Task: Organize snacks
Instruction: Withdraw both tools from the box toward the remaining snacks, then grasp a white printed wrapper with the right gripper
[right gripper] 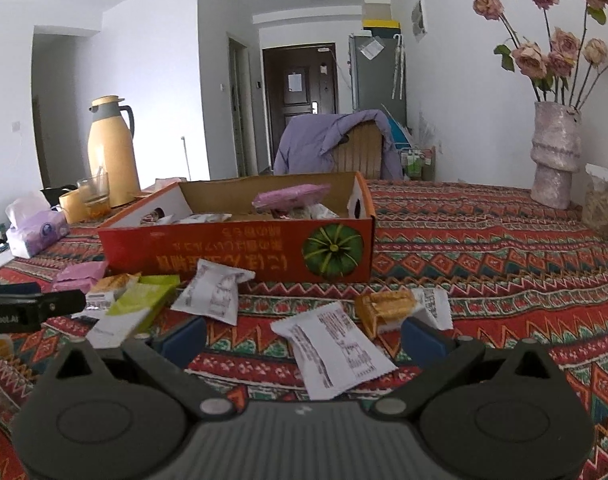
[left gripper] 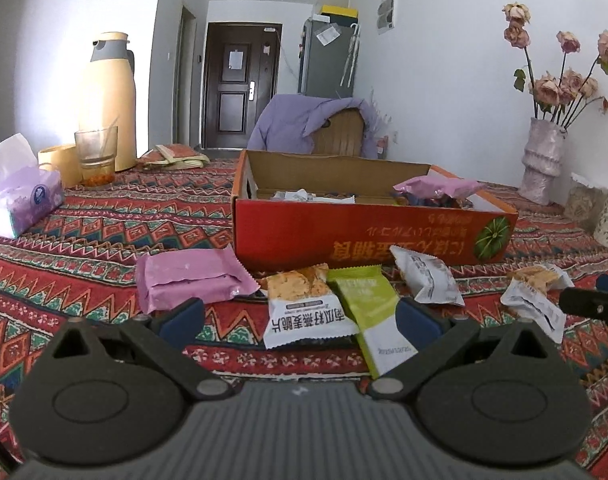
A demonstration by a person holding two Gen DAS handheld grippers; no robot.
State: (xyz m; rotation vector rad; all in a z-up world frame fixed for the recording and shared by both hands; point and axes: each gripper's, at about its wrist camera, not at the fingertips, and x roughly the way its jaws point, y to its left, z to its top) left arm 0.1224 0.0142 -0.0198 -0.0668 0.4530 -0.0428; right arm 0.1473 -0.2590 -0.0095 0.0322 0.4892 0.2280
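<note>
A red cardboard box (left gripper: 368, 236) (right gripper: 239, 248) stands on the patterned tablecloth and holds a pink packet (left gripper: 438, 189) (right gripper: 289, 196) and other snacks. In front of it lie loose packets. My left gripper (left gripper: 299, 318) is open and empty, just above a white-and-orange cracker packet (left gripper: 304, 308) and a green packet (left gripper: 374, 312). A pink packet (left gripper: 189, 280) lies to its left. My right gripper (right gripper: 304, 338) is open and empty over a white packet (right gripper: 336, 350), with an orange-and-white packet (right gripper: 396, 308) beside its right finger and another white packet (right gripper: 215, 292) further left.
A yellow thermos (left gripper: 109, 100), a glass (left gripper: 95, 152) and a tissue pack (left gripper: 21, 200) stand at the left. A vase of dried roses (right gripper: 554, 152) stands at the right. A chair with a purple jacket (left gripper: 316, 128) is behind the table.
</note>
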